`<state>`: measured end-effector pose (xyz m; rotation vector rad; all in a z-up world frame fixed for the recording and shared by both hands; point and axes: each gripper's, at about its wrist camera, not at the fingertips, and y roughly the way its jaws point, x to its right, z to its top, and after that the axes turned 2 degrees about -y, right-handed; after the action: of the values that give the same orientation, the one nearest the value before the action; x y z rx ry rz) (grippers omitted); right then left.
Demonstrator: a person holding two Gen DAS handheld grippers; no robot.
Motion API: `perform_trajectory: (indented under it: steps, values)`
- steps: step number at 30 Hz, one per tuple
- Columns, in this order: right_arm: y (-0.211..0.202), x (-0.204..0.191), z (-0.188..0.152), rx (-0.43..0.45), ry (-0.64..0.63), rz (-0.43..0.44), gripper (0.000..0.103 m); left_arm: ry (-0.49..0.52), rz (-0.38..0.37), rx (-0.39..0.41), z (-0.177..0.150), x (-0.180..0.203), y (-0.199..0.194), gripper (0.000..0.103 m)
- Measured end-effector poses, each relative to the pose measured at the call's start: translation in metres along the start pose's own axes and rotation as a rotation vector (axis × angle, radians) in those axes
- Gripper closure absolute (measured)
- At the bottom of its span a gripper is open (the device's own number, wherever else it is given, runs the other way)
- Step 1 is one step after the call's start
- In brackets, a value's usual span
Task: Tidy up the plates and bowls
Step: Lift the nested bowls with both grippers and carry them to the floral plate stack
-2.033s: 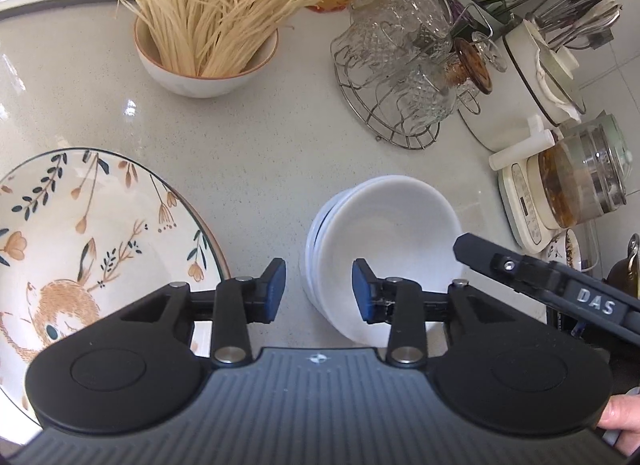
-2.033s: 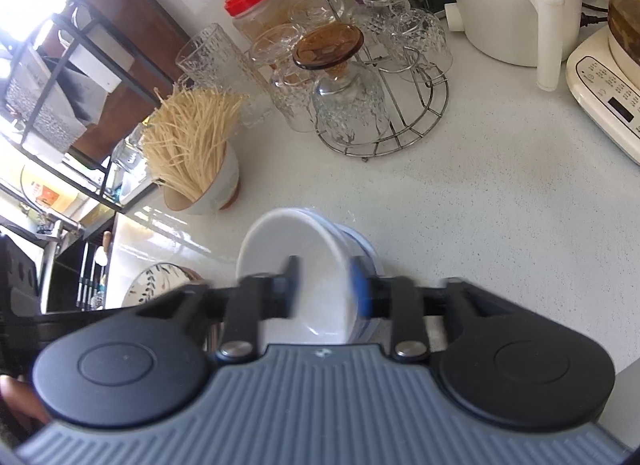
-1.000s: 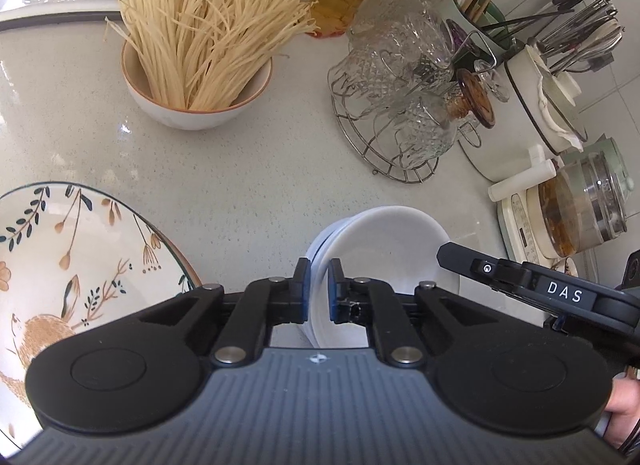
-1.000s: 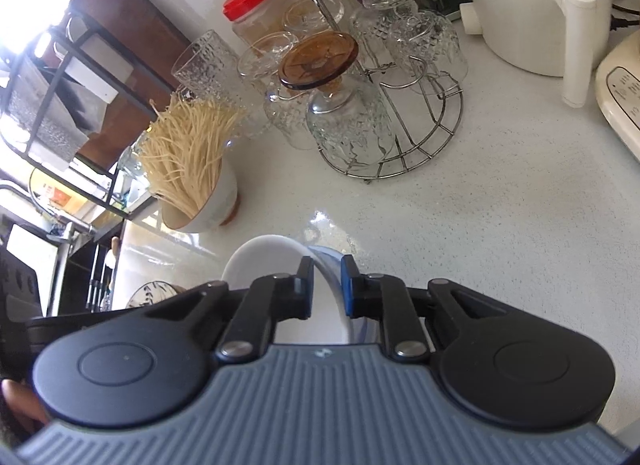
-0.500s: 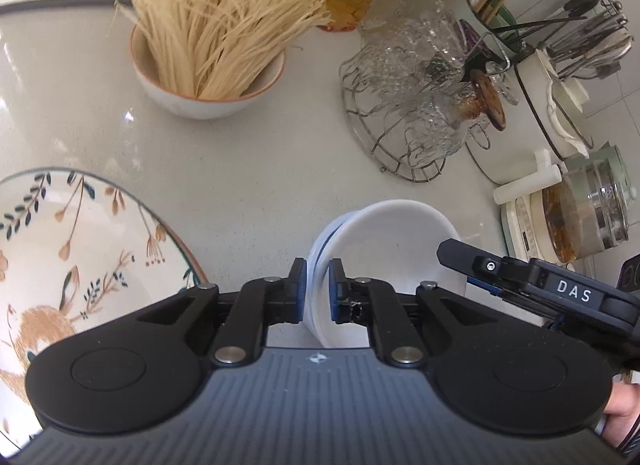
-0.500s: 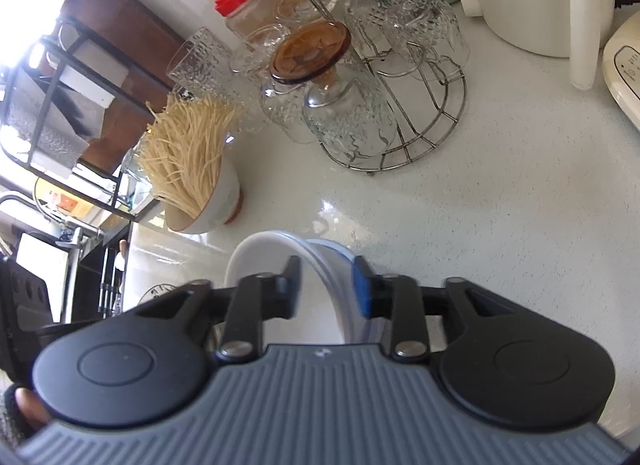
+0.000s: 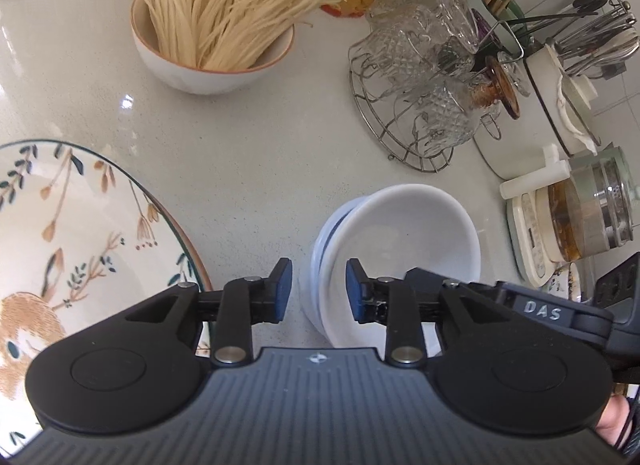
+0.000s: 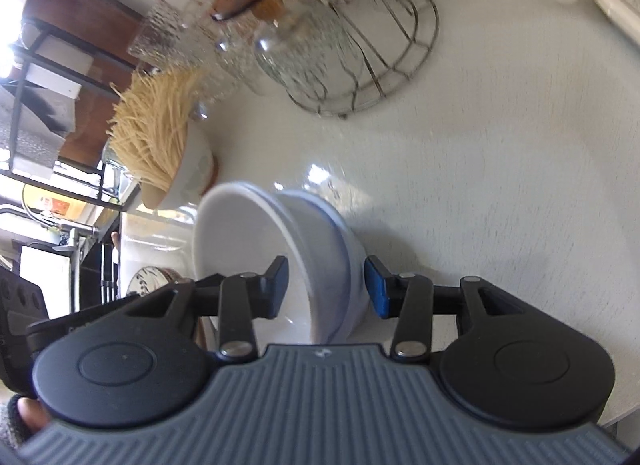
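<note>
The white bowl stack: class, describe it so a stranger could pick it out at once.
On the pale countertop, look below the wire rack of glasses. The white bowl stack sits there between both grippers' opening jaws. Unlike the noodle bowl and floral plate, it is plain and empty.

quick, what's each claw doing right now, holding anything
Left claw: opening, pads clear of the stacked white bowls, whose rim lies between them; holding nothing.
Right claw: opening, pads off the same bowls' rim; holding nothing.

On the table (image 7: 248, 169), the stacked bowls (image 7: 400, 241) sit between the plate (image 7: 80, 233) and the kettle (image 7: 588, 209), with the noodle bowl (image 7: 212, 65) and glass rack (image 7: 416, 105) behind.
</note>
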<state>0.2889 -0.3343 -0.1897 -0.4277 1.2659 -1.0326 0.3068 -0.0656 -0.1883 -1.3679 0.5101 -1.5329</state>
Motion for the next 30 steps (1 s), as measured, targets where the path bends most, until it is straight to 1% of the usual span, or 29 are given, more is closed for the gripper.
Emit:
perform_trajectory:
  steps: [2,5,8,11,12,13,14,17,23,26,30]
  values:
    - [0.004,0.000,-0.001,-0.013,0.006,-0.006,0.058,0.003,0.005,-0.003,-0.001,0.000,0.001,0.069]
    - [0.006,0.001,-0.002,-0.008,0.005,-0.020,0.058,0.005,0.007,-0.024,-0.002,-0.001,0.005,0.069]
    - [0.007,0.004,-0.003,-0.004,0.022,-0.013,0.059,0.010,0.015,-0.035,-0.002,-0.001,0.010,0.070]
    - [0.009,0.005,-0.005,-0.005,0.024,-0.010,0.060,0.011,0.021,-0.039,0.000,-0.001,0.013,0.071]
    - [0.009,0.005,-0.005,-0.006,0.023,-0.005,0.062,0.014,0.020,-0.040,0.001,-0.001,0.014,0.074]
    - [0.009,0.005,-0.005,-0.007,0.021,-0.007,0.065,0.014,0.018,-0.043,0.001,-0.001,0.014,0.077]
    - [0.009,0.005,-0.006,-0.007,0.018,-0.010,0.067,0.012,0.014,-0.047,0.002,-0.001,0.015,0.078]
    - [0.009,0.006,-0.006,-0.004,0.030,-0.008,0.067,0.009,-0.006,-0.058,0.003,-0.001,0.018,0.078]
    - [0.004,0.000,-0.007,0.015,0.007,-0.016,0.067,0.033,-0.010,-0.058,0.003,0.004,0.015,0.078]
    - [0.003,-0.001,-0.006,0.025,0.003,-0.025,0.071,0.016,-0.028,-0.057,0.005,0.005,0.009,0.078]
    - [-0.004,-0.003,-0.005,0.045,-0.003,-0.020,0.072,0.025,-0.045,-0.034,0.009,0.011,-0.003,0.078]
